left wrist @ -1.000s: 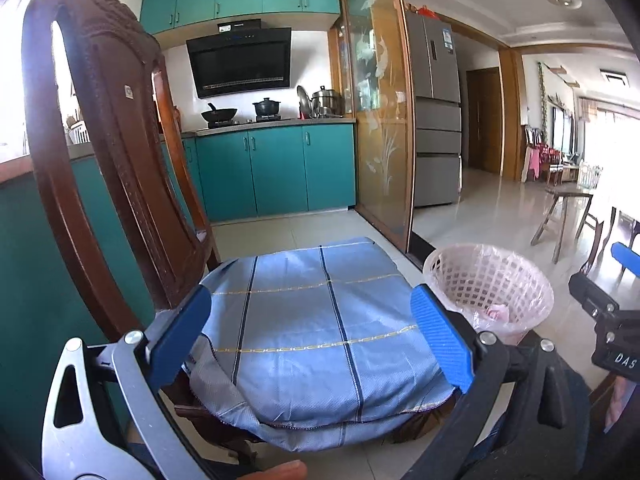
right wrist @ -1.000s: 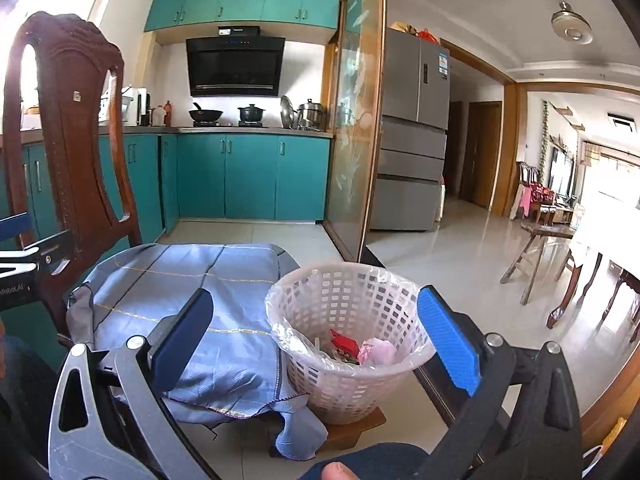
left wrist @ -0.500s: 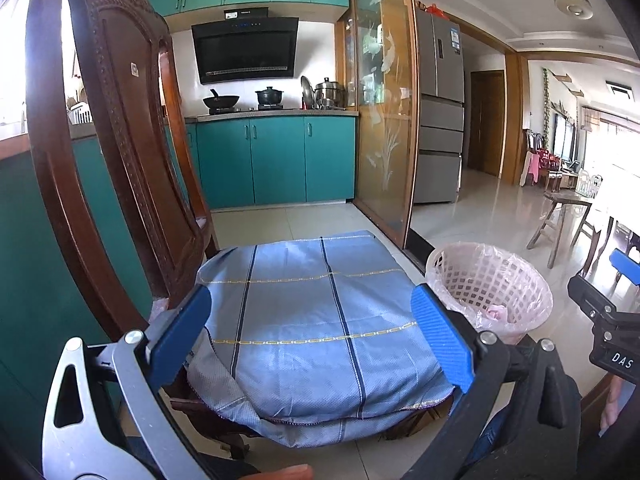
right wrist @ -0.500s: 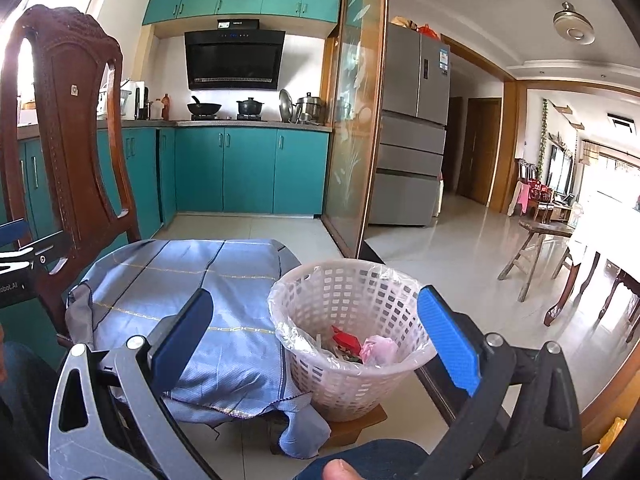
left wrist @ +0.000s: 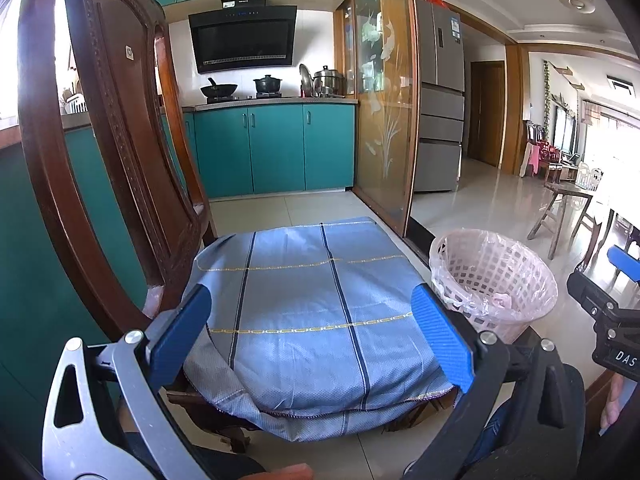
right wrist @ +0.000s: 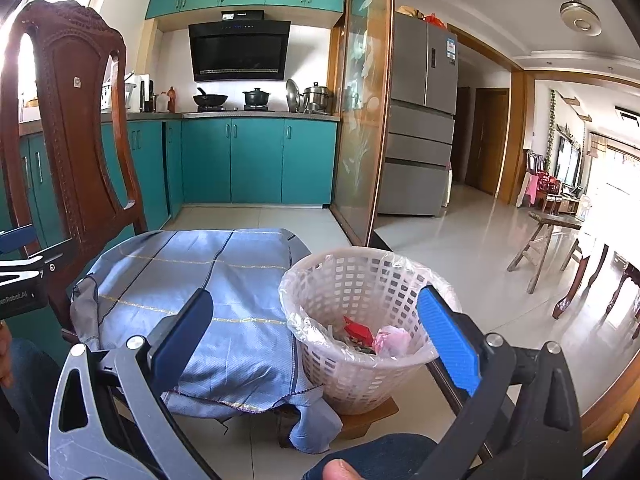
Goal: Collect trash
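A white lattice trash basket [right wrist: 360, 320] lined with a clear bag stands on a low wooden board beside the chair. Inside it lie a red wrapper [right wrist: 358, 330] and a pink crumpled bag [right wrist: 392, 338]. My right gripper [right wrist: 316, 336] hovers open in front of the basket with nothing between its fingers. In the left wrist view the same basket [left wrist: 494, 280] sits at the right. My left gripper [left wrist: 310, 334] is open above the blue striped cloth [left wrist: 316, 312] that covers the chair seat. No loose trash shows on the cloth.
A carved wooden chair back [left wrist: 112, 152] rises at the left. Teal kitchen cabinets [right wrist: 256, 160] and a glass sliding door [right wrist: 362, 120] stand behind. A fridge [right wrist: 422, 120], a wooden stool [right wrist: 544, 240] and tiled floor [right wrist: 460, 248] lie to the right. A person's knee shows at the bottom edge.
Both views have tilted and risen a little, so the chair and basket sit lower in the frames. Both grippers stay open and empty.
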Demonstrator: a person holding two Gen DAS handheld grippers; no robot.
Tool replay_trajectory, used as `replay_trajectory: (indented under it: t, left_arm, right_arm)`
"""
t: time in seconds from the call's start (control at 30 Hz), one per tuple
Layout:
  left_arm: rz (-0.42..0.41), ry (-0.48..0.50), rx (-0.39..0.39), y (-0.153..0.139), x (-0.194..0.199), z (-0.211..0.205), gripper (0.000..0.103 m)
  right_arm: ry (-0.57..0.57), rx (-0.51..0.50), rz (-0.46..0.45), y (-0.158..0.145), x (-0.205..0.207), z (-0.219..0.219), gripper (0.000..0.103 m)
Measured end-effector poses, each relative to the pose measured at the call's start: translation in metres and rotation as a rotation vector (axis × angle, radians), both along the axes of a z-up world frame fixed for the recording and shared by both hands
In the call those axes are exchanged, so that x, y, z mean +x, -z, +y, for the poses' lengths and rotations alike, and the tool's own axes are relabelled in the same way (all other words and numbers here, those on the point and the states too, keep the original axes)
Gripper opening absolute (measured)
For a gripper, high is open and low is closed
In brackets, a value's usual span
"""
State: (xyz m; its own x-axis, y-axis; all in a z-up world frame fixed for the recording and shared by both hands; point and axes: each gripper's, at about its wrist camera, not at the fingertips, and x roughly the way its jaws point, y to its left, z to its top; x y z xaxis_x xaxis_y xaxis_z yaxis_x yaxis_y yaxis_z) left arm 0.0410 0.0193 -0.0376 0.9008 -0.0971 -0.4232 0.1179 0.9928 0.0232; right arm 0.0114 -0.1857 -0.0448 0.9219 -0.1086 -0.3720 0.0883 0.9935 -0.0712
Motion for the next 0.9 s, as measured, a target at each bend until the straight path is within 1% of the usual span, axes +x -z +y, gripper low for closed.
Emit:
replay_trajectory:
  t: [0.5,0.9]
  left_arm:
    - [0.015,0.008,0.011,0.0049,-0.0017,-0.0038,0.1]
    - [0.033,0.015,0.018,0.0082,-0.0004,-0.0066,0.1]
  right_arm:
    - [-0.017,-0.041,0.001,0.0032,-0.0009,0.0086,0.1]
    - [-0.017,-0.043,0.013,0.0059,0.001,0.0092,0.1]
